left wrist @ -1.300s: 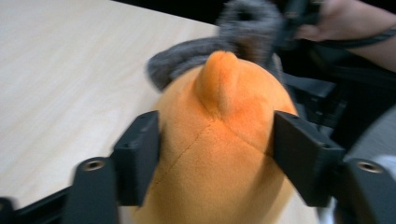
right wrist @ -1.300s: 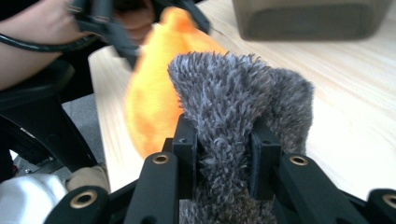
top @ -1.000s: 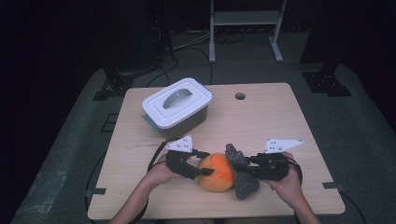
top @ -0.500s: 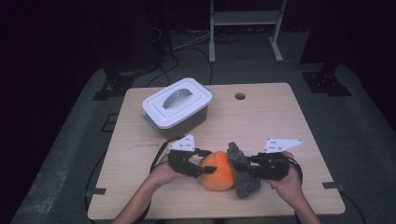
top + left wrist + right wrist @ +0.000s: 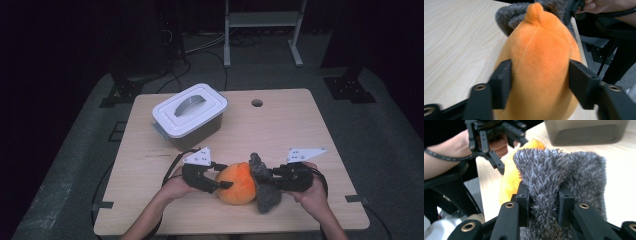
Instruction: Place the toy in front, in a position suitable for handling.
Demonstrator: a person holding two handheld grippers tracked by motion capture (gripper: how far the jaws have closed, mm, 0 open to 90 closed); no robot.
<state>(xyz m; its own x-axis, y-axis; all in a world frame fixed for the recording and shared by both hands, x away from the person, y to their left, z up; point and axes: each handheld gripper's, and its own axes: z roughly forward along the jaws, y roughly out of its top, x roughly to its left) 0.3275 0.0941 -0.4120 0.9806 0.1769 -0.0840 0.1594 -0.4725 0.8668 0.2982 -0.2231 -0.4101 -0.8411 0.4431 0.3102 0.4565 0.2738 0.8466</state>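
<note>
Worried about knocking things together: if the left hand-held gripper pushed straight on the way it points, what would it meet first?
The orange plush already sits between its jaws, so that moves first. Right behind it lies the grey plush, pinched by the right hand-held gripper; they look to be touching, though depth is unclear.

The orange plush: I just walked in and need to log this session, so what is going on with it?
A person works two hand-held grippers at the table. The left gripper has just been closing its jaws on the orange plush, pads against both sides. The right gripper pinches a fold of the grey furry piece attached to it. A lidded container stands behind, untouched.
</note>
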